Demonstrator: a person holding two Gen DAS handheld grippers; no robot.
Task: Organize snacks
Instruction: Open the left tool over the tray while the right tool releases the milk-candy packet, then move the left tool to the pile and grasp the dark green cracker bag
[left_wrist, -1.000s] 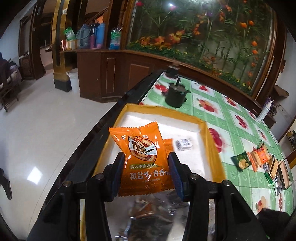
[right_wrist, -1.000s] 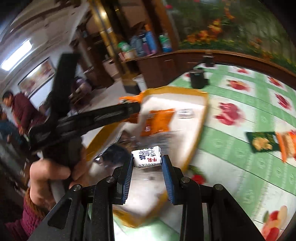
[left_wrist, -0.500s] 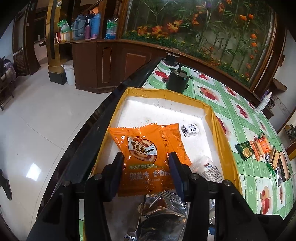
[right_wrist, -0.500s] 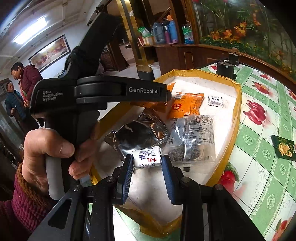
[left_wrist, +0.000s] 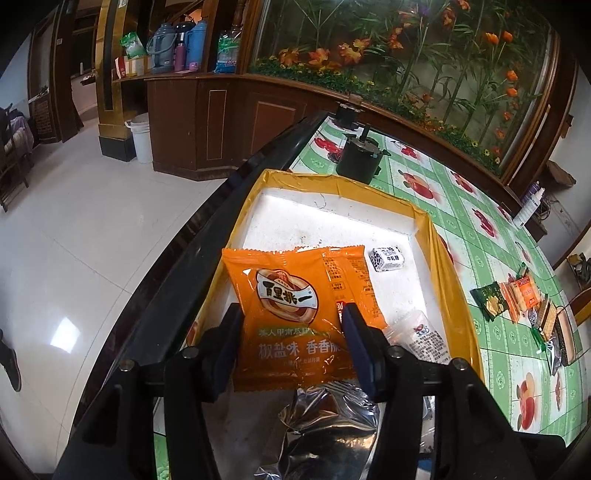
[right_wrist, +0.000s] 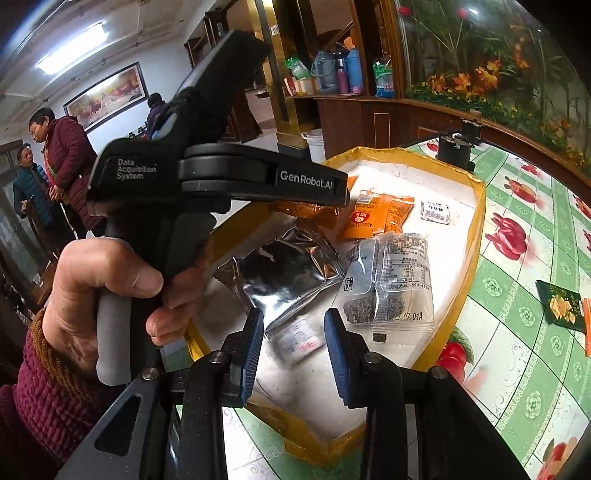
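The orange packet (left_wrist: 295, 314) sits between the opening left gripper (left_wrist: 291, 343) over the yellow-rimmed tray (left_wrist: 439, 258), which holds a foil pouch (right_wrist: 284, 273), clear packet (right_wrist: 391, 280) and 2 small candies (right_wrist: 436, 212). The right gripper (right_wrist: 295, 347) is opening, empty.

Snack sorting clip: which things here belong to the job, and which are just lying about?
Job:
orange snack packet
small white candy
silver pouch
clear seed packet
yellow-rimmed tray
loose snacks on the tablecloth

Lying about:
black pot
thermos flasks
white bucket
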